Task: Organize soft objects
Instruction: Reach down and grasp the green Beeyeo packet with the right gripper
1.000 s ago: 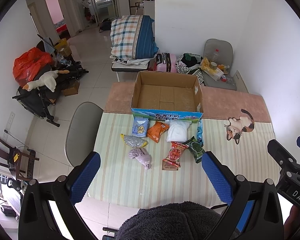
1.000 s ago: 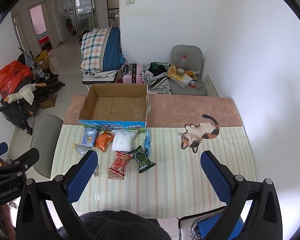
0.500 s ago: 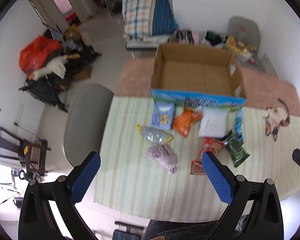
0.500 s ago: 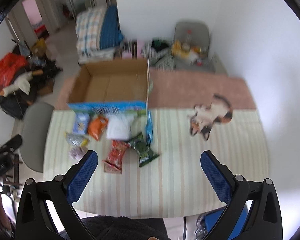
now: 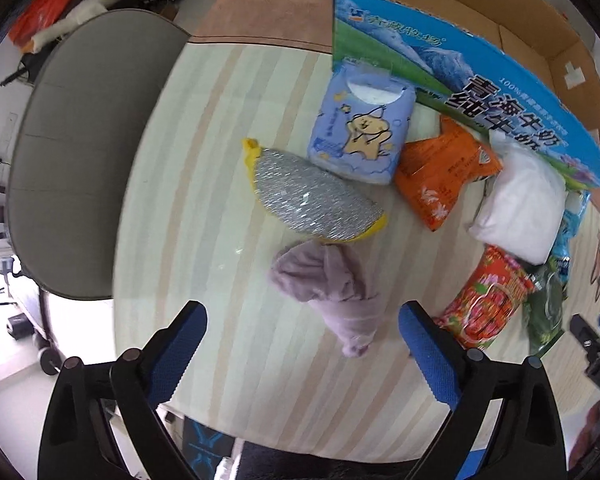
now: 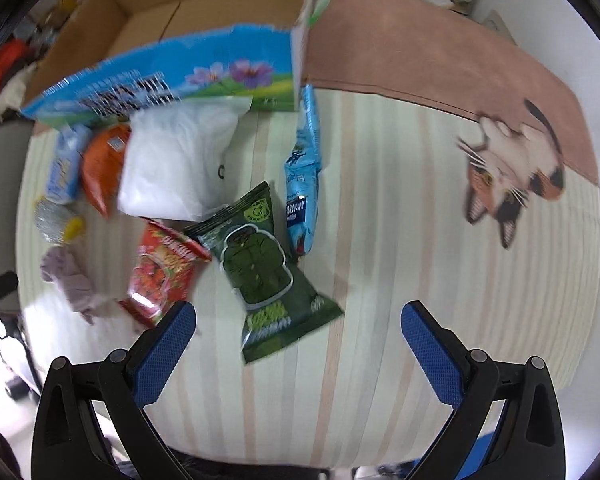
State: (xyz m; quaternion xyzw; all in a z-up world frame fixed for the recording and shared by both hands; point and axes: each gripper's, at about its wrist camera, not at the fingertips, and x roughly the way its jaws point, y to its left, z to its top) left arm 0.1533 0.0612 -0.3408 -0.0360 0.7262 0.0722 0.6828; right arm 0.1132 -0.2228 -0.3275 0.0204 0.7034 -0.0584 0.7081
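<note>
Both claws point down over the striped bench [image 5: 204, 208]. Left claw [image 5: 302, 340]: jaws wide apart but closing, the tail end of the lilac cloth [image 5: 332, 284] lies between the blue pads, no pad touching it. Right claw [image 6: 298, 344]: jaws wide apart, clamped on nothing; lower corner of the green snack bag [image 6: 260, 272] sits between its fingers, no contact visible. Cardboard box [image 5: 460, 52] stands open at the far side of the bench, nothing visible inside it. Soft stuff is all on the bench in front of the box: blue tissue pack [image 5: 360, 132] against the box wall, silver-and-yellow scrub pad [image 5: 312, 200] just beside it and touching the cloth's top edge, orange pouch [image 5: 440, 176], white bag [image 5: 520, 208], red packet [image 5: 488, 300] partly under the green bag, light-blue packet [image 6: 304, 172] lying along the box corner. Cat print [image 6: 508, 176] on the bench cover, well apart to the right. Grey chair [image 5: 80, 152] left of the bench.
</note>
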